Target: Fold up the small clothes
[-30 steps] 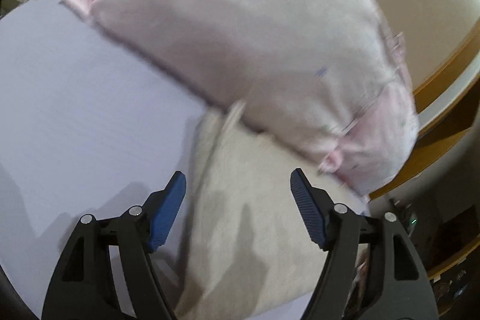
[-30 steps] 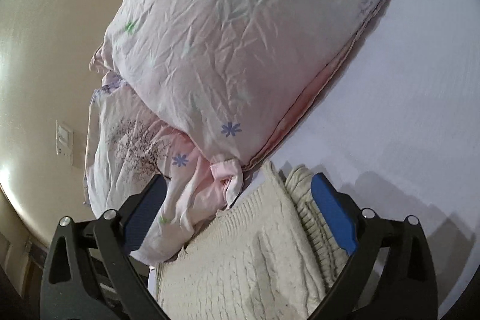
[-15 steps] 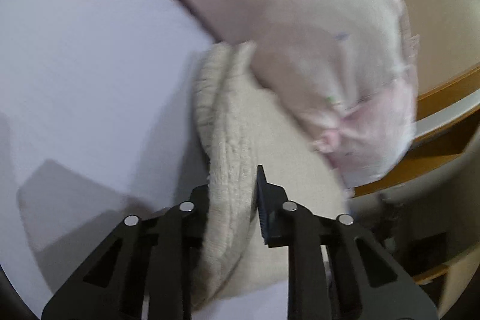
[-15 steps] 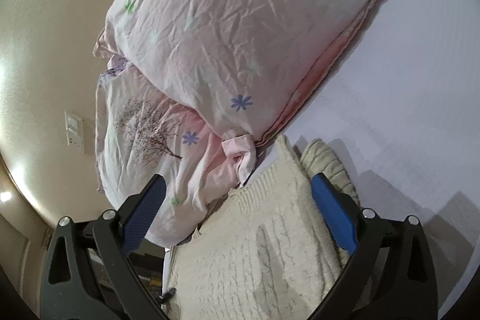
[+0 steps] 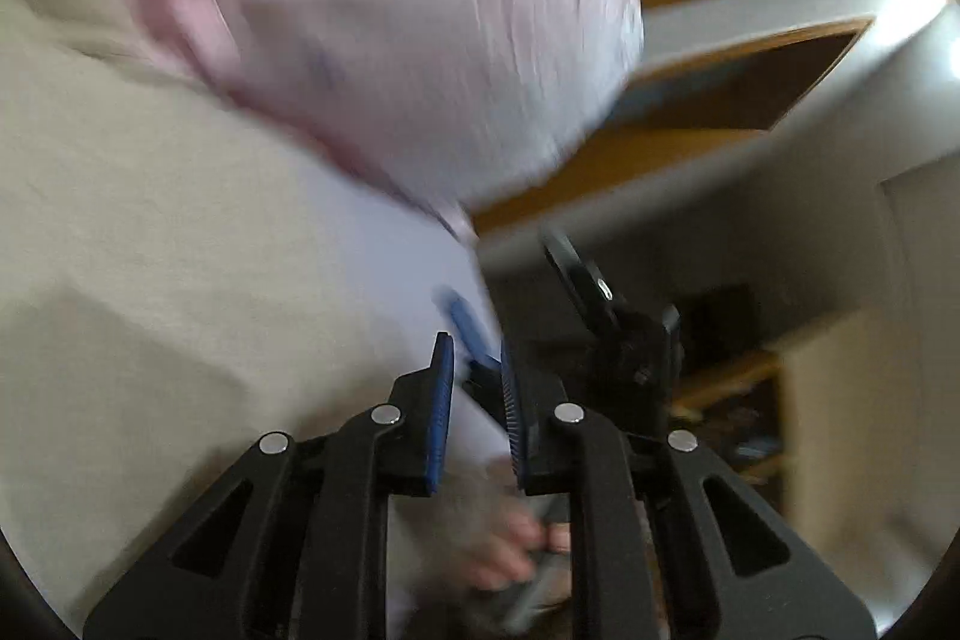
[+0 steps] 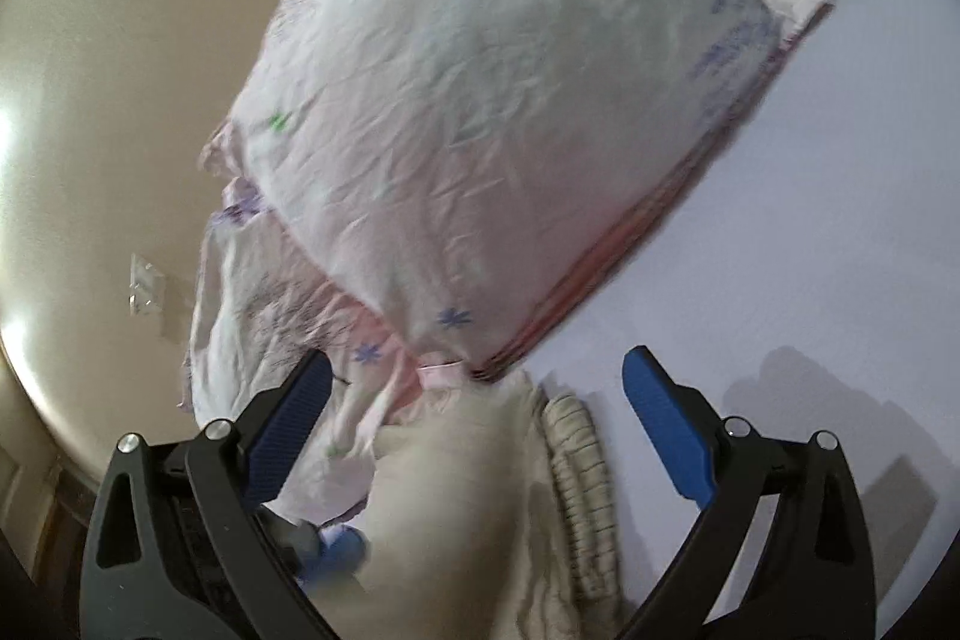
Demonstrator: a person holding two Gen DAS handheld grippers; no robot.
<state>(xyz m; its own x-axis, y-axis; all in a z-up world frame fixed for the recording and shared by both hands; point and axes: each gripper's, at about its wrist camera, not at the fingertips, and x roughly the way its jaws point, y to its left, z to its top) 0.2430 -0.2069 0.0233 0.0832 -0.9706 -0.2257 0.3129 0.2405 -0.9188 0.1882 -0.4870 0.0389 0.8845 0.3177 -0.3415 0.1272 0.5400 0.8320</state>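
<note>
A cream knitted garment [image 5: 132,196] lies on the white sheet [image 6: 828,196], next to a pink pillow [image 6: 480,148]. In the right wrist view the garment [image 6: 456,508] lies low between the fingers, its ribbed edge on the right. My left gripper [image 5: 474,388] is nearly closed with a narrow gap and nothing between the pads; the garment lies to its left. My right gripper [image 6: 474,400] is open and empty just above the garment. The other gripper [image 5: 600,316] shows blurred ahead in the left wrist view.
The pillow [image 5: 408,16] fills the upper part of the left wrist view. A wooden bed frame [image 5: 708,100] and the bed's edge are on the right. A beige wall with a switch plate [image 6: 144,286] is left of the pillow.
My left gripper let go of the garment's edge and swung right toward the bed's edge; its jaws now have a small gap. The right gripper stayed open and shifted slightly.
</note>
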